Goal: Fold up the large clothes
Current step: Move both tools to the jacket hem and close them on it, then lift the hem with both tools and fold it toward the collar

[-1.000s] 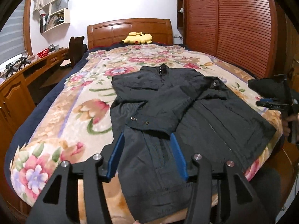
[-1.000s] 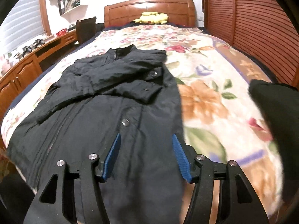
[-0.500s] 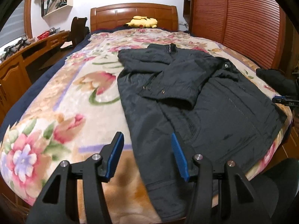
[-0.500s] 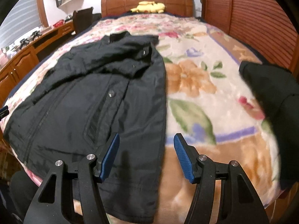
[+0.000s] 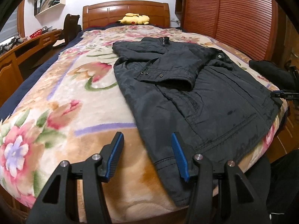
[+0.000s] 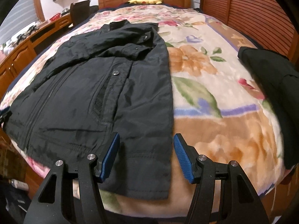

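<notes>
A: Left wrist view: black jacket (image 5: 186,93) lies flat on the floral blanket (image 5: 71,97) of the bed (image 5: 126,12), collar toward the headboard, both sleeves already crossed over the chest. Left gripper (image 5: 147,155) hovers over the hem's left corner, jaws spread, holding nothing.

B: Right wrist view agrees. Right gripper (image 6: 146,155) sits over the hem near the right edge, jaws released, empty. Second dark garment (image 6: 269,85) lies well apart at the right.

A: Judgement: next is the hem-to-collar fold. Pinch both hem corners level, taking all layers, lift together, and keep the sleeves undisturbed.

B: Writing: small white characters on the other gripper's body at the left view's right edge, too small to read. No brand visible on the jacket.
</notes>
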A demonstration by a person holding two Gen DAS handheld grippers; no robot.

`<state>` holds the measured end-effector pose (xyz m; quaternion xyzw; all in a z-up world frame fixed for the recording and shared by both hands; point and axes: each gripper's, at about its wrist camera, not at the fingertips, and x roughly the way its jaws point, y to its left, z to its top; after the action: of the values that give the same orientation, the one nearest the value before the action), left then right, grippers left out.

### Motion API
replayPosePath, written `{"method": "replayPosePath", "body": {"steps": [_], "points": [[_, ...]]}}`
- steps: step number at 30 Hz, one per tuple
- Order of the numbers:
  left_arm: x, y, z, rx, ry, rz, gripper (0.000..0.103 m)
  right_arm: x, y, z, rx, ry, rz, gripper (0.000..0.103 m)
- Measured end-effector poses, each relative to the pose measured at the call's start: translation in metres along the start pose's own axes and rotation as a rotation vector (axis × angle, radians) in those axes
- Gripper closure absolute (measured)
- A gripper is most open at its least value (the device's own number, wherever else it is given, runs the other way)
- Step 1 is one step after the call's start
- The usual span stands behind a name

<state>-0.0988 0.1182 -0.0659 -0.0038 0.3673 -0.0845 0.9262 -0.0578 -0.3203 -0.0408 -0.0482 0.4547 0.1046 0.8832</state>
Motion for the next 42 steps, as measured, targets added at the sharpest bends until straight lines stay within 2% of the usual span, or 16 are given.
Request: {"method": "replayPosePath", "body": {"steps": [7, 14, 24, 31, 34, 37, 39, 42], "points": [[-0.005, -0.002, -0.006, 0.012, -0.012, 0.009, 0.051, 0.007, 0.001, -0.004, -0.009, 0.015, -0.009, 0.042], [-0.011, -0.007, -0.016, -0.006, -0.024, 0.029, 0.051, 0.016, -0.001, -0.006, -0.003, 0.010, 0.024, 0.042], [-0.019, -0.022, -0.029, 0.008, -0.038, 0.003, 0.052, 0.016, 0.000, -0.008, -0.008, -0.003, 0.028, 0.042], [-0.020, -0.025, -0.031, -0.005, -0.043, -0.028, 0.066, 0.012, 0.003, -0.011, -0.015, -0.003, 0.023, 0.045], [-0.020, -0.027, -0.030, -0.006, -0.042, -0.020, 0.069, 0.010, 0.004, -0.011, -0.018, -0.006, 0.026, 0.050], [-0.021, -0.026, -0.029, -0.013, -0.050, -0.027, 0.082, 0.009, 0.009, -0.012, -0.031, -0.010, 0.024, 0.061], [-0.024, -0.025, -0.026, -0.016, -0.055, -0.036, 0.091, 0.007, 0.013, -0.012, -0.047, -0.022, 0.022, 0.077], [-0.032, -0.030, -0.023, 0.002, -0.077, -0.024, 0.098, -0.003, 0.022, -0.010, -0.070, -0.065, 0.010, 0.087]]}}
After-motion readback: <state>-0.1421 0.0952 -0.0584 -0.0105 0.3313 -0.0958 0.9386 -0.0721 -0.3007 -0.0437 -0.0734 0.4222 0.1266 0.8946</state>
